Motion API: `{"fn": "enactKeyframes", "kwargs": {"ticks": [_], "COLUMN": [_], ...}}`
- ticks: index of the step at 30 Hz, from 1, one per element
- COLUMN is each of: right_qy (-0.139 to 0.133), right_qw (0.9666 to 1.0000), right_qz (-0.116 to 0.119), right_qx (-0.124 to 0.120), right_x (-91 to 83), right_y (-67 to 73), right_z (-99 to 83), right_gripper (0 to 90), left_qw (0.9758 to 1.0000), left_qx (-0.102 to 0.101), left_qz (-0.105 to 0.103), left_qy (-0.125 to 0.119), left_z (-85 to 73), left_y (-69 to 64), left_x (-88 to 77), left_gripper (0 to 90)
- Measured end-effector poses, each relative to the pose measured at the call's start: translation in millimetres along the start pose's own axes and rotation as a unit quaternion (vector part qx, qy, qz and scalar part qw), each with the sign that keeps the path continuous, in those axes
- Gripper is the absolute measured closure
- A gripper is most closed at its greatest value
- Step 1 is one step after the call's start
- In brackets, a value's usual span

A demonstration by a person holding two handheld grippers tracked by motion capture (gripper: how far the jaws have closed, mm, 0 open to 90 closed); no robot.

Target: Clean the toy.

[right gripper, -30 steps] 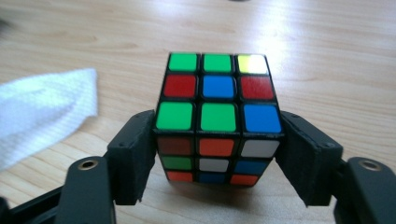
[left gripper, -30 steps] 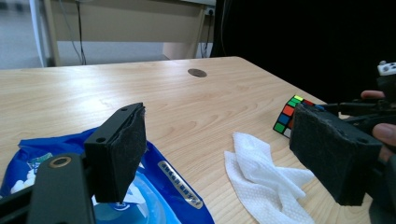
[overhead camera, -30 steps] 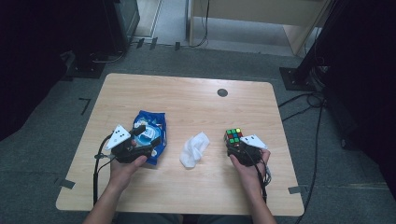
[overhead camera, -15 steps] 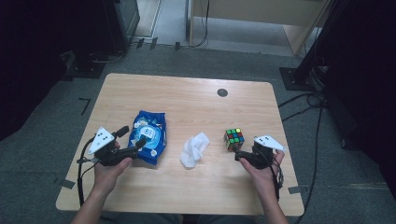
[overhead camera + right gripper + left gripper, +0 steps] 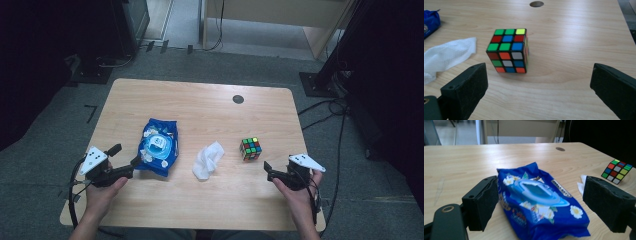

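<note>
A blue wet-wipes pack (image 5: 159, 146) lies flat on the left half of the table. My left gripper (image 5: 126, 155) is at the pack's near left corner. Its jaws have just been opening and are open; in the left gripper view (image 5: 541, 197) the near end of the pack (image 5: 541, 202) lies between them, with no pad pressing on it. A scrambled puzzle cube (image 5: 250, 148) stands on the right. My right gripper (image 5: 270, 171) sits a little to its near right. Its jaws have just been opening and are open with nothing between them; the cube (image 5: 509, 50) stands ahead of the right gripper (image 5: 539, 85).
A crumpled white tissue (image 5: 207, 160) lies between the pack and the cube. A dark round cable hole (image 5: 238, 99) sits near the wooden table's (image 5: 200, 110) far edge. Cables and dark stands lie on the floor around the table.
Both hands have drawn back and outward: the left gripper came off the pack to the left, and the right gripper backed away from the cube to the right. Pack and cube stayed in place.
</note>
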State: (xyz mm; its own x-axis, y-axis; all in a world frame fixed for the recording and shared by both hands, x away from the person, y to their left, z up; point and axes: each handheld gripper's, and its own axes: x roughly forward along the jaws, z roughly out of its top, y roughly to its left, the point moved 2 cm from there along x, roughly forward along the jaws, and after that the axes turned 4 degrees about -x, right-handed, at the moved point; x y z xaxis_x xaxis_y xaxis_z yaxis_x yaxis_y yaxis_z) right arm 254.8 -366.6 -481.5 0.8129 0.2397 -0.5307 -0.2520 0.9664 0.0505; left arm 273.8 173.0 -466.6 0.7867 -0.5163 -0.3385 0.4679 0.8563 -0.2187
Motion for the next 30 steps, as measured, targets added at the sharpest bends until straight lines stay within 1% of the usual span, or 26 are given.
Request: {"fn": "enactKeyframes", "kwargs": {"ticks": [3,7,10,13,15,19,22,25,27,28,29,30], "right_qy": [0.003,0.009,0.016,0.024,0.031,0.043,0.050,0.057,0.058,0.063,0.063,0.068], "right_qw": [1.0000,0.9998,0.9997,0.9993,0.9989,0.9980,0.9974,0.9967,0.9965,0.9960,0.9960,0.9955], "right_qz": [-0.004,-0.012,-0.019,-0.026,-0.033,-0.044,-0.050,-0.055,-0.057,-0.061,-0.061,-0.062], "right_qx": [0.007,0.011,0.006,0.012,0.015,0.013,0.016,0.018,0.016,0.019,0.019,0.020], "right_x": [-4.2,-9.6,-13.5,-17.7,-20.6,-25.5,-29.2,-32.7,-33.4,-34.8,-34.8,-35.4], "right_y": [-6.3,-14.9,-22.2,-29.4,-34.8,-44.1,-49.6,-55.0,-56.9,-59.4,-59.4,-61.2], "right_z": [-5.4,-13.8,-21.7,-30.0,-35.4,-45.9,-52.7,-58.7,-60.5,-64.2,-64.2,-67.7], "right_gripper": [1.7,1.7,0.7,0.7,0.7,0.7,0.7,0.7,0.7,0.7,0.7,0.7], "left_qw": [0.9999,0.9994,0.9987,0.9975,0.9968,0.9957,0.9948,0.9939,0.9937,0.9929,0.9929,0.9923], "left_qx": [0.001,-0.003,-0.011,-0.022,-0.024,-0.021,-0.024,-0.029,-0.028,-0.022,-0.022,-0.015], "left_qz": [0.007,0.019,0.031,0.045,0.050,0.060,0.065,0.065,0.064,0.070,0.070,0.072], "left_qy": [0.012,0.028,0.038,0.050,0.057,0.067,0.075,0.084,0.087,0.094,0.094,0.100], "left_z": [-6.6,-16.4,-24.2,-30.3,-33.5,-39.7,-44.4,-47.8,-48.1,-48.7,-48.7,-49.7], "left_y": [6.3,16.9,26.6,34.8,39.0,45.8,50.9,54.4,54.9,54.5,54.5,53.2], "left_x": [-3.3,-7.7,-11.3,-14.6,-17.8,-23.4,-27.0,-29.3,-30.0,-29.9,-29.9,-29.2], "left_gripper": [12.3,11.4,11.4,11.4,11.4,11.4,11.4,11.4,11.4,11.5,11.5,11.5]}}
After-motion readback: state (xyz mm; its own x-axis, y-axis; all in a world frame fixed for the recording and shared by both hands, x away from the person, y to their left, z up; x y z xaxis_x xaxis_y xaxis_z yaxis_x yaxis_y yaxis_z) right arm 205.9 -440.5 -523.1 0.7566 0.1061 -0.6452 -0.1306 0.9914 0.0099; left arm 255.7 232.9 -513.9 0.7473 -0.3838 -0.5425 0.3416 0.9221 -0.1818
